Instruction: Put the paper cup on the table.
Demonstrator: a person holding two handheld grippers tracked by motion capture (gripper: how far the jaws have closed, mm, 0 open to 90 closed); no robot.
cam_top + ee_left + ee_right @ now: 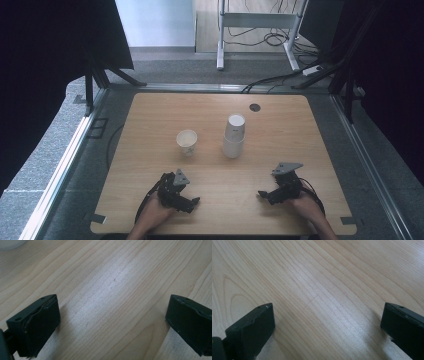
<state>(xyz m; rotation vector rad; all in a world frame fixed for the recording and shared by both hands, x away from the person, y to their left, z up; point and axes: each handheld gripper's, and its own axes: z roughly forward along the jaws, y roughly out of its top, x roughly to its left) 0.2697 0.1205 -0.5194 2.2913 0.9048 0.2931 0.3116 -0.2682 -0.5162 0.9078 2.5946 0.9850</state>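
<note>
We see the left gripper and right gripper resting on the wooden table near its front edge, jaws spread wide w/ nothing between. A single paper cup stands mid-table, just left of a stack of cups, well apart from both grippers.

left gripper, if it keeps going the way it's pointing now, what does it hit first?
Probably the table: the left gripper, jaws wide apart, looks angled down at bare wood. In the high view it points right, toward the right gripper, not the cups; depth is unclear.
</note>
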